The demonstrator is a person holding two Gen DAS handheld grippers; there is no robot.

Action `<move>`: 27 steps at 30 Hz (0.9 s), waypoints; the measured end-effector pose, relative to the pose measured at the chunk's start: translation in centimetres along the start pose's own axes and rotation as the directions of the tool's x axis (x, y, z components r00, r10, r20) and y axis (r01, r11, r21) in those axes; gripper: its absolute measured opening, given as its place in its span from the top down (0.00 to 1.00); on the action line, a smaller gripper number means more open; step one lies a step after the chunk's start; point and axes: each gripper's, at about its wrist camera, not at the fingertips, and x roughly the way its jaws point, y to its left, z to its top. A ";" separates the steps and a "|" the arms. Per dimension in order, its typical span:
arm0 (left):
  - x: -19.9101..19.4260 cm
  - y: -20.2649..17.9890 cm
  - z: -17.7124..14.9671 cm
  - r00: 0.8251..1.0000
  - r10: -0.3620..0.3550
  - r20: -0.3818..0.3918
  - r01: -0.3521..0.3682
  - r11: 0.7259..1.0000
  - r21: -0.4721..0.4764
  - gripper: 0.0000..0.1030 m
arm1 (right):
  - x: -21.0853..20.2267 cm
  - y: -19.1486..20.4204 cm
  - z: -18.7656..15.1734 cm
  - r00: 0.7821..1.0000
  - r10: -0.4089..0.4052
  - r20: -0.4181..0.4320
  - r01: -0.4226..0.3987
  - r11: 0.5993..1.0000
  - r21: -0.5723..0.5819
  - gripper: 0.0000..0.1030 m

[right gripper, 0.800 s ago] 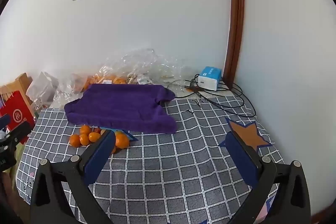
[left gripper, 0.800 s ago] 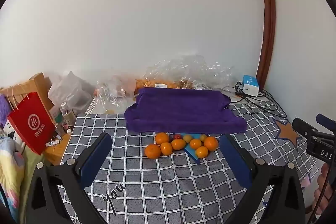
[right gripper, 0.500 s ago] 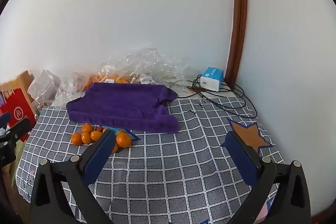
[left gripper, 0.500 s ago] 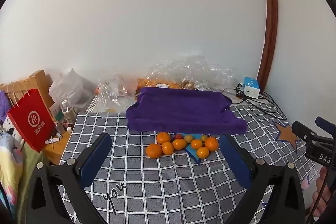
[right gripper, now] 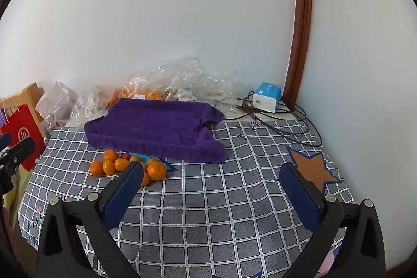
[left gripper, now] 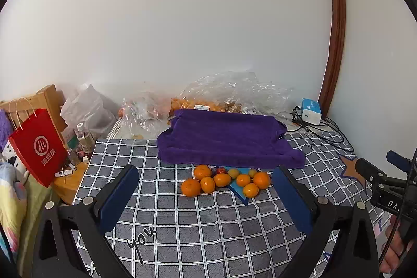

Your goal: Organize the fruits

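Several oranges lie in a loose cluster on the grey checked tablecloth, with a small red fruit and two small yellowish ones among them. Just behind them sits a purple towel-covered tray. My left gripper hovers above the cloth in front of the cluster, open, nothing between its blue pads. In the right wrist view the same oranges lie at the left, partly hidden by the left finger. My right gripper is open and empty over bare cloth, to the right of the fruit.
Crumpled clear plastic bags holding more oranges lie against the wall. A white and blue box with black cables sits by the door frame. A red paper bag and bottles stand off the table's left edge. Star shapes mark the cloth.
Both views have tilted slightly, so the table and fruit sit a little lower in frame. Both grippers stay wide open; no fruit has moved.
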 end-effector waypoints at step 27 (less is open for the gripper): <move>-0.2 -0.3 -0.1 1.000 -0.002 0.005 0.002 1.000 0.008 0.00 | -0.1 -0.2 0.1 1.000 0.006 0.003 -0.006 1.000 0.005 0.00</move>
